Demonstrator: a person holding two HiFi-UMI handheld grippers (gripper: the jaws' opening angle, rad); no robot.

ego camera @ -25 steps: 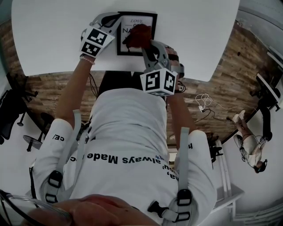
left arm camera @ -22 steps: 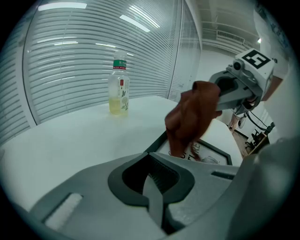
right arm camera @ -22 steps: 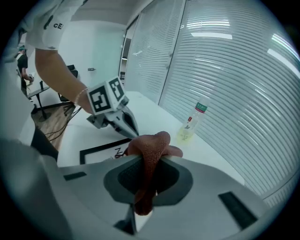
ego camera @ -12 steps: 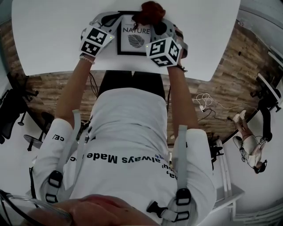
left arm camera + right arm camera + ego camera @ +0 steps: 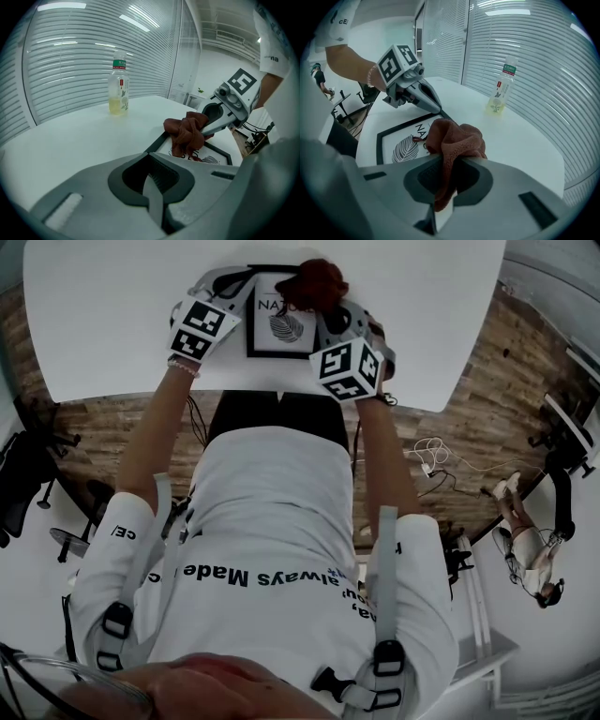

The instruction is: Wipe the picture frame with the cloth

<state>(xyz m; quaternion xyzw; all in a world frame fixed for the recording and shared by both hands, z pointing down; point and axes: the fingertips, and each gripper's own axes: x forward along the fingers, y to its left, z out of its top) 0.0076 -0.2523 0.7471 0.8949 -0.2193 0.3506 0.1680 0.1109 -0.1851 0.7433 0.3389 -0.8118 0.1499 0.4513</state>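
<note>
A black picture frame (image 5: 251, 324) with a leaf print lies flat on the white table (image 5: 112, 315). My right gripper (image 5: 323, 307) is shut on a rust-red cloth (image 5: 315, 281), which rests bunched on the frame's far right part. In the right gripper view the cloth (image 5: 454, 138) hangs from the jaws over the print (image 5: 401, 147). My left gripper (image 5: 232, 281) is shut, with its tips at the frame's far left corner. From the left gripper view, the cloth (image 5: 187, 136) sits on the frame (image 5: 220, 152) under the right gripper (image 5: 220, 117).
A clear drink bottle (image 5: 118, 86) with a green cap stands upright farther back on the table, also visible as the bottle (image 5: 500, 91) beyond the frame. Slatted blinds line the wall behind it. Wood floor and office chairs (image 5: 28, 465) surround the table.
The right gripper swept the cloth from the frame's middle up to its far right edge, then drew back slightly toward me. The left gripper stayed at the frame's corner.
</note>
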